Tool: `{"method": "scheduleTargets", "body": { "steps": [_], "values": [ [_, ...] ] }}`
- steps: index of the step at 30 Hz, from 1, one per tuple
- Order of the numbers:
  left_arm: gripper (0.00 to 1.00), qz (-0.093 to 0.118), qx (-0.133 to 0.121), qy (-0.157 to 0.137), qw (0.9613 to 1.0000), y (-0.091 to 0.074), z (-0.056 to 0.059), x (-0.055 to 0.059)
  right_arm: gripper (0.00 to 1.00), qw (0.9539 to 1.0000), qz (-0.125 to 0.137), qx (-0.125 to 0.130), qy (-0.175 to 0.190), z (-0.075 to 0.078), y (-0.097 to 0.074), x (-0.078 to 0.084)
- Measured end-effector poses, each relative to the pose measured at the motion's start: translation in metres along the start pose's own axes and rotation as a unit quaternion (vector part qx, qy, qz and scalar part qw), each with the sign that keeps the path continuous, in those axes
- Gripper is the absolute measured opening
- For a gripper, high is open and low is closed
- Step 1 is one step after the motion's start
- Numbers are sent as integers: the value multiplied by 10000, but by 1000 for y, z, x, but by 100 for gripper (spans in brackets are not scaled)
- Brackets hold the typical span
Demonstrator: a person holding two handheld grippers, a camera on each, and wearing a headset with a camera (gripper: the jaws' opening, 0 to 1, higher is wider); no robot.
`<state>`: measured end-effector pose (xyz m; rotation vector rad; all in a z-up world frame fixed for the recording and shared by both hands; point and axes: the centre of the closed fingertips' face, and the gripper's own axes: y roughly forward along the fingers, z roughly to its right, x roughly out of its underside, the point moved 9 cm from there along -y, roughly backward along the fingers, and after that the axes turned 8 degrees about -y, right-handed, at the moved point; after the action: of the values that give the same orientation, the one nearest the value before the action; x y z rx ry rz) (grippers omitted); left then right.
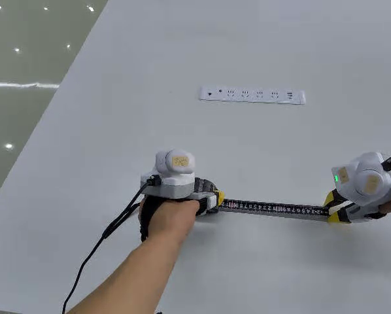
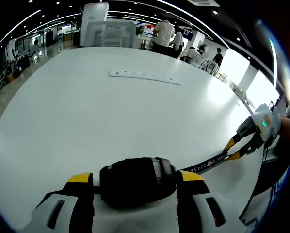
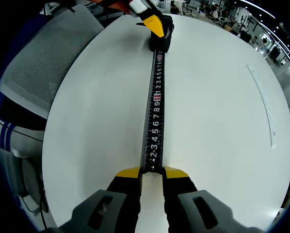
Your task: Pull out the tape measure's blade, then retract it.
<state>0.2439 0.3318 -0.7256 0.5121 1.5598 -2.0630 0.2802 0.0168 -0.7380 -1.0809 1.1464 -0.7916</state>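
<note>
**Tape measure (image 2: 137, 182) blade (image 1: 274, 209) drawn out between two grippers**

Low in the centre of the left gripper view, the black case of the tape measure sits clamped between the yellow-tipped jaws of the left gripper (image 1: 210, 200). From there the blade stretches straight across the white table (image 1: 150, 131) toward the right edge of the head view. At that edge the right gripper (image 1: 331, 209) has its jaws pinched closed on the blade's end. A white power strip (image 1: 252, 95) lies in the upper middle, well apart from both.
</note>
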Motion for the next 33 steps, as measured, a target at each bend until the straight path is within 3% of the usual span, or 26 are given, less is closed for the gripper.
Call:
{"method": "scheduleTargets", "body": {
  "steps": [12,26,33],
  "values": [
    [60,54,89,65,9999,1,3,0,12,10000,-16,-34,-72,0,0,-1],
    [60,193,141,225,9995,1,2,1,12,10000,-28,-49,-72,0,-1,-2],
    [59,268,191,351,9988,0,1,2,12,10000,-20,-45,64,0,-1,-1]
  ]
}}
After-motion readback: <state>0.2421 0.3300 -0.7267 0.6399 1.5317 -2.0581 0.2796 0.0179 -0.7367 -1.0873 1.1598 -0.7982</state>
